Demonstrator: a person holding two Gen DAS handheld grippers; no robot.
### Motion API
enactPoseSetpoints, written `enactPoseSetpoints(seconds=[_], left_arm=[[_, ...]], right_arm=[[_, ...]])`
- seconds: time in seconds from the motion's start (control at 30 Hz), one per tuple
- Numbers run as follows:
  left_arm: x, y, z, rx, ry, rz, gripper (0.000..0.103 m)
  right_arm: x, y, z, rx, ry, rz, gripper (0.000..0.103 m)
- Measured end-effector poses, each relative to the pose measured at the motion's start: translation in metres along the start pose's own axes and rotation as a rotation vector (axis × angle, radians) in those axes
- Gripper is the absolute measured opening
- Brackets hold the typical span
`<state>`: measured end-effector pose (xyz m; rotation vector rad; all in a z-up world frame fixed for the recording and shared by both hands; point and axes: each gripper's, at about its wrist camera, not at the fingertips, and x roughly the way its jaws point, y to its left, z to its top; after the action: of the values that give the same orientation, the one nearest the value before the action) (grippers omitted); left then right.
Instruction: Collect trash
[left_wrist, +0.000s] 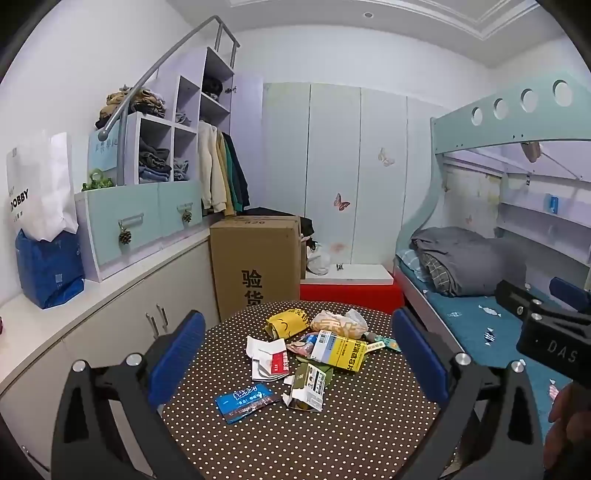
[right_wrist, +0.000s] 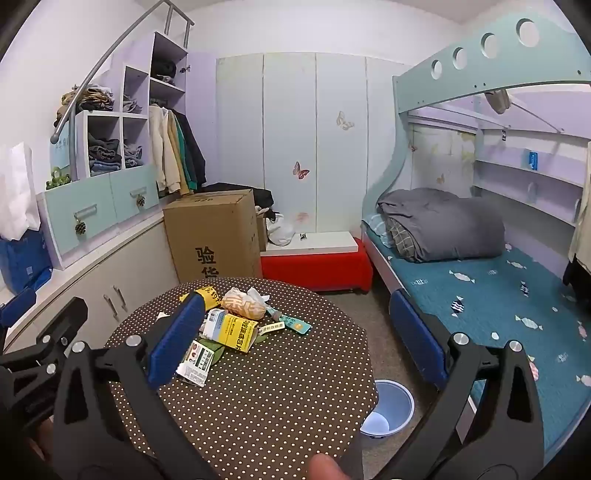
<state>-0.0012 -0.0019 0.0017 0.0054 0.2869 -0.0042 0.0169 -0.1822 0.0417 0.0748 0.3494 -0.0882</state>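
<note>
Presently, my left gripper (left_wrist: 295, 354) stands with jaws spread wide, nothing between the pads, hovering above the polka-dot table (left_wrist: 332, 435). Ahead of it lies the trash: a blue wrapper (left_wrist: 245, 402) nearest, a torn white-and-red packet (left_wrist: 269, 357) beyond, a yellow-and-white box (left_wrist: 338, 350) to the right. My right gripper (right_wrist: 295, 334) is equally wide and empty over the same table; a blue bin (right_wrist: 391, 406) sits on the floor below it, just beside the table's edge.
</note>
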Motion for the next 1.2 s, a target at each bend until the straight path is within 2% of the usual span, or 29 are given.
enactPoseSetpoints(seconds=[0.9, 1.2], left_arm=[[0.012, 0.001, -0.005, 0.011, 0.021, -0.006, 0.099], [0.033, 0.011, -0.02, 0.014, 0.078, 0.012, 0.099]], right_arm=[[0.01, 0.005, -0.008, -0.005, 0.022, -0.005, 0.098], [0.027, 0.008, -0.012, -0.015, 0.063, 0.008, 0.098]])
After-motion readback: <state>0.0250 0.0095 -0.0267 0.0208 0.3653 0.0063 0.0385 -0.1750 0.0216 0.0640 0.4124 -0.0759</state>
